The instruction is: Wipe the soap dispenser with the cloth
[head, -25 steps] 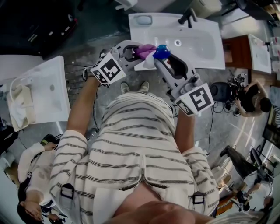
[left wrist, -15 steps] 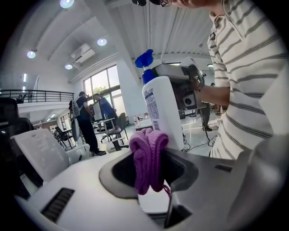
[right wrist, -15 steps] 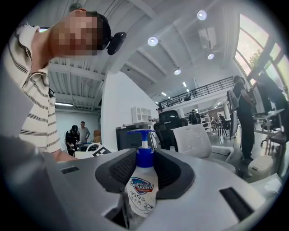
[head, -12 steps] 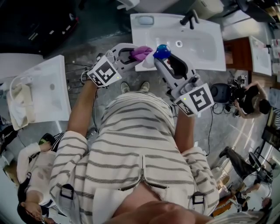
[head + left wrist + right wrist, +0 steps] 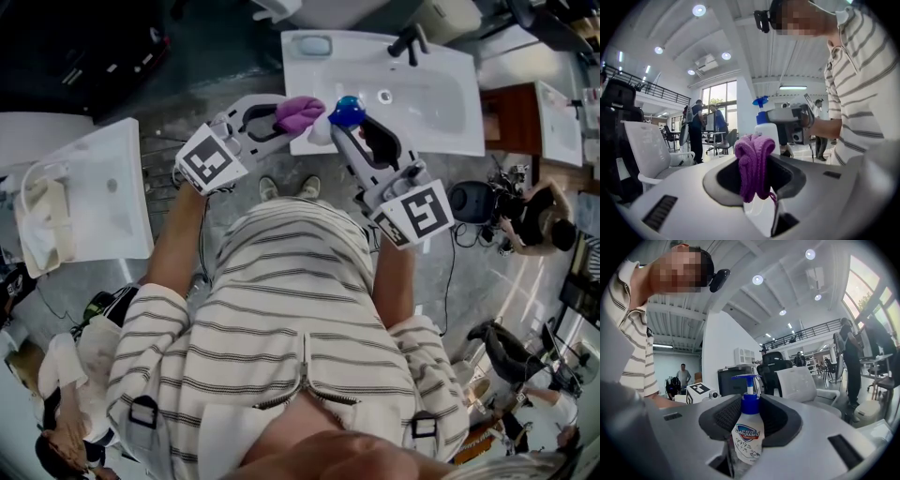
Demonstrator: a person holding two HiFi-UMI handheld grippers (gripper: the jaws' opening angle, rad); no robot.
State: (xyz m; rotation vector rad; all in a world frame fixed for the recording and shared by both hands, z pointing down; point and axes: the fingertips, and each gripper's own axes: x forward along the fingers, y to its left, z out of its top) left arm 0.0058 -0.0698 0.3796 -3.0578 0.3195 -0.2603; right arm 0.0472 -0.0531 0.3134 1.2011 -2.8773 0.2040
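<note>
A white soap dispenser [image 5: 747, 433] with a blue pump stands upright between the jaws of my right gripper [image 5: 749, 427], which is shut on its body. In the head view the blue pump of the dispenser [image 5: 348, 112] shows at the tip of the right gripper [image 5: 339, 124], held in the air in front of the person. My left gripper [image 5: 757, 171] is shut on a bunched purple cloth [image 5: 755, 165]. Seen from the head, the cloth [image 5: 298, 112] sits just left of the dispenser; I cannot tell whether they touch. The left gripper [image 5: 281, 116] points toward the right one, and its view shows the dispenser [image 5: 765, 127] just behind the cloth.
A white washbasin [image 5: 422, 103] with a black tap [image 5: 408, 39] lies just beyond the grippers. Another white basin [image 5: 94, 202] stands at the left. Other people sit and stand around the room at both sides, along with office chairs and desks.
My left gripper has risen and rolled, its marker cube swinging to the left, and the purple cloth has moved up beside the dispenser's top. The right gripper and dispenser have stayed still.
</note>
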